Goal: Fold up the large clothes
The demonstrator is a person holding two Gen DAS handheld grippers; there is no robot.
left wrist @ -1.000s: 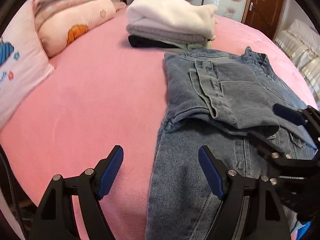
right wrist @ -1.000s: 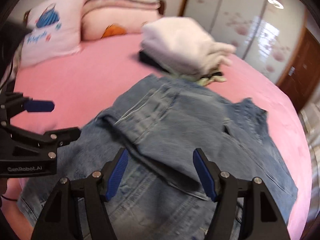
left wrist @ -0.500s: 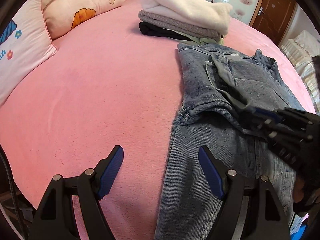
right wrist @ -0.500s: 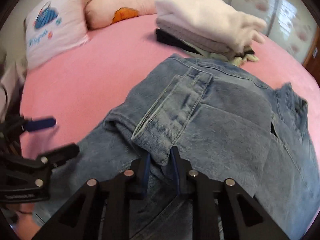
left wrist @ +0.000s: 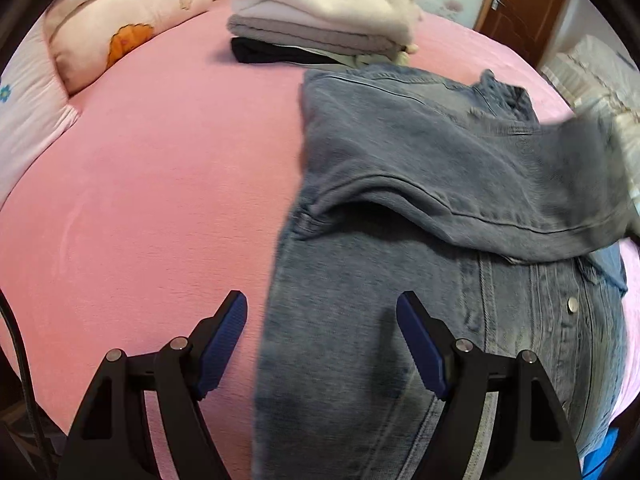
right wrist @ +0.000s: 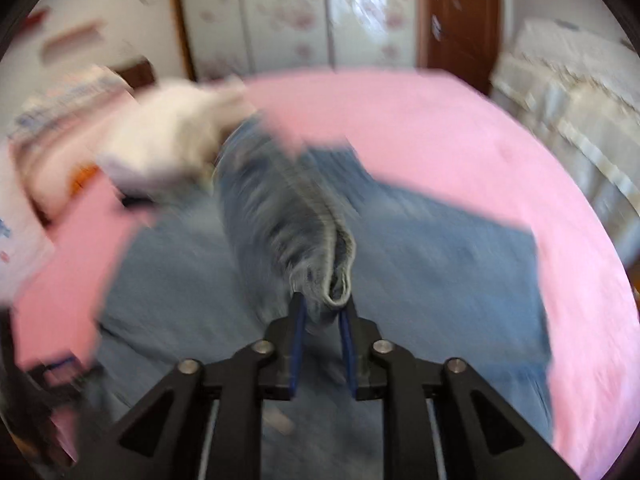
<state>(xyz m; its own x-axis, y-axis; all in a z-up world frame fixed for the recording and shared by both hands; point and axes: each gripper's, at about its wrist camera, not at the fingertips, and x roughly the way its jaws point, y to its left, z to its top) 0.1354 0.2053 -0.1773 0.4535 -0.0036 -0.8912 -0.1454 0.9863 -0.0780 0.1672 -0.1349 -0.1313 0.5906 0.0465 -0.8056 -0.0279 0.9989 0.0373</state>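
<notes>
Denim fills the frame: one jacket (left wrist: 420, 320) lies on the pink bed (left wrist: 160, 200), its length running from the near edge toward the stack of folded clothes (left wrist: 320, 20), four layers as far as I can count. The right gripper (right wrist: 323, 322), jaws just reopened a little, is clamped on the cuff of one sleeve (right wrist: 288, 208) and draws it out to the right, across the jacket's length. The left gripper (left wrist: 322, 344) gapes empty over the jacket's left edge, the nearer tool to that hem. Two pillows (left wrist: 120, 28) rest beyond.
</notes>
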